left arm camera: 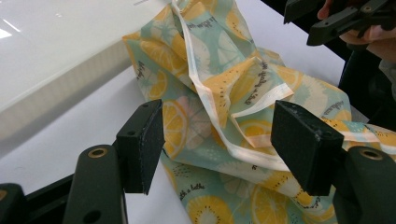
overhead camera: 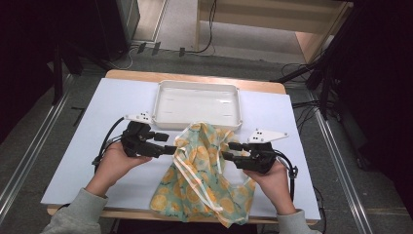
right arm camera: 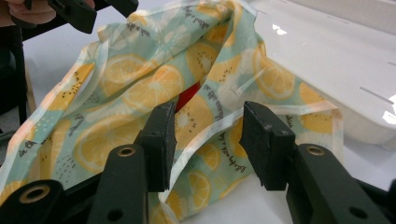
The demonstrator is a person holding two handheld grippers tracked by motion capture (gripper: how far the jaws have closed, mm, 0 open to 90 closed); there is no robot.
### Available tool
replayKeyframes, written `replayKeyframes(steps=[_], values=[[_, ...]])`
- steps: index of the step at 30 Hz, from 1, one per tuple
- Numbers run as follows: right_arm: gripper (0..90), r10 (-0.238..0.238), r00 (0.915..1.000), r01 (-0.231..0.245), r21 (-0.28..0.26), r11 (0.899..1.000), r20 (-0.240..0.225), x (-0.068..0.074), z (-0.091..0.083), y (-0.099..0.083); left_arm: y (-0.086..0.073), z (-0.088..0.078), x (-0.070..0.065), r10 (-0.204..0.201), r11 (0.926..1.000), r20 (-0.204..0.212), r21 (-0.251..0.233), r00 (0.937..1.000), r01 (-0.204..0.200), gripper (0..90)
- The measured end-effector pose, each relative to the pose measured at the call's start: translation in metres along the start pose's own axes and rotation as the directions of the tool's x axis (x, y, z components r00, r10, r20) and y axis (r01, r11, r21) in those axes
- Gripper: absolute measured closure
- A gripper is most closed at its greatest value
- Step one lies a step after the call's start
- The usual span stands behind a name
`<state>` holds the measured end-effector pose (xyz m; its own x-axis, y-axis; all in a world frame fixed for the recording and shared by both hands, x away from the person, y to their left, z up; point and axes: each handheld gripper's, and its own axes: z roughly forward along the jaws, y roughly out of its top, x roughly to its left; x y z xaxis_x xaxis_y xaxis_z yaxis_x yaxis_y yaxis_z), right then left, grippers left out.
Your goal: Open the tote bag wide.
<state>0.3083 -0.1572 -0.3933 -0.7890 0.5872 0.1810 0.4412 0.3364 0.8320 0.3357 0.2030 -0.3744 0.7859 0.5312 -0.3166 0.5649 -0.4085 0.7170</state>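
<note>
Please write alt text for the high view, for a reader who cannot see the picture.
A person holds a left gripper and a right gripper, both open, at either side of a crumpled lemon-print cloth bag on a white table. An empty white tray sits just behind the bag.

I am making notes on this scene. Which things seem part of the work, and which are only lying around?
In the work: bag, left gripper, right gripper, both open at its sides; probably the tray behind it.

Lying around: cables on the floor, wooden furniture.
</note>
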Motion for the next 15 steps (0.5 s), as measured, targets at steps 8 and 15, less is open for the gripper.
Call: replayKeyframes(steps=[8,15], values=[[56.1,0.004,1.0000,-0.004,0.021,1.000,-0.005,0.001,0.010,-0.006,0.002,0.006,-0.004,0.004,1.0000,0.004,-0.003,1.0000,-0.004,35.1],[54.4,0.024,0.9997,-0.023,0.034,0.999,-0.005,0.000,0.020,-0.011,-0.001,0.015,-0.002,-0.008,0.9999,0.001,0.008,1.0000,0.008,36.7]])
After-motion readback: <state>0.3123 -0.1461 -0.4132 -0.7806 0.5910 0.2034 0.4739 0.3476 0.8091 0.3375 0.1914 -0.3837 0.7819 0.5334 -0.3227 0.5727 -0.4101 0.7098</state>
